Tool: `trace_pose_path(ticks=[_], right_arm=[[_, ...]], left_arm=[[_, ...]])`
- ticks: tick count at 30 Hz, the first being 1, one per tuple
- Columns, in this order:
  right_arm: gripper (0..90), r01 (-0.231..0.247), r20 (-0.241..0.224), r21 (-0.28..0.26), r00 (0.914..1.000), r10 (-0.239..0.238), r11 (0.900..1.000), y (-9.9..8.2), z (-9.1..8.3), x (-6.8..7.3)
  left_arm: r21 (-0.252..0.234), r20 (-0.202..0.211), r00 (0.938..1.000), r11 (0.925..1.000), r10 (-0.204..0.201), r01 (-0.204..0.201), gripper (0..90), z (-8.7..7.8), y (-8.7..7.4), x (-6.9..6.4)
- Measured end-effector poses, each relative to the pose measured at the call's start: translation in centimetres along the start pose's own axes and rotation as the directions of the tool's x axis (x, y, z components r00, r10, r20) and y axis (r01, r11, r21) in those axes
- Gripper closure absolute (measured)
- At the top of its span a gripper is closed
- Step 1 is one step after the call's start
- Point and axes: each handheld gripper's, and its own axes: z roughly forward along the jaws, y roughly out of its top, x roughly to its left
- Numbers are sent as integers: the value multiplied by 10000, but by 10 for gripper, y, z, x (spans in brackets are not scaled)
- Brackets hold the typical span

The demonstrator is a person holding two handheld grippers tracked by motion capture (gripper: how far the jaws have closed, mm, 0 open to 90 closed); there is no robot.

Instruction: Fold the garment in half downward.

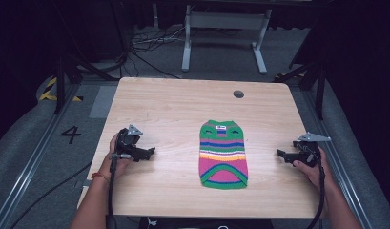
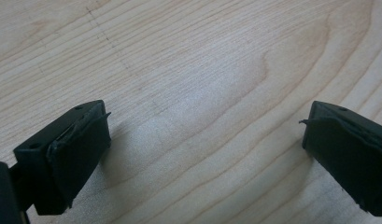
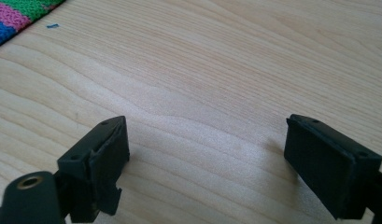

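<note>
A small striped knitted sweater (image 1: 223, 153) lies flat near the middle of the surface (image 1: 173, 102), neck end away from the person. Being knit, it should be light, soft and floppy, likely to sag and fold when lifted; the hem corners or shoulders look like the best places to pinch. A white label sits at its neck, its writing too small to read. Left of the sweater, well apart, the left gripper (image 1: 149, 151) rests with jaws apart and empty. Right of the sweater, the right gripper (image 1: 280, 153) likewise holds its jaws apart over bare wood.
</note>
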Motion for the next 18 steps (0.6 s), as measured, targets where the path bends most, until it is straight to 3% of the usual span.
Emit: trace_pose_path(ticks=[6,11,18], right_arm=[[142,11,6,3,10000,-11,10000,0,0,0],[142,-16,30,4,10000,16,10000,0,0,1],[142,30,-36,78,10000,-30,10000,-1,-2,1]], left_arm=[[21,41,10000,10000,63,-63,13,0,0,0],[98,355,9985,9991,420,-423,11,-2,-1,4],[62,415,9981,9989,458,-461,9,-1,-1,5]])
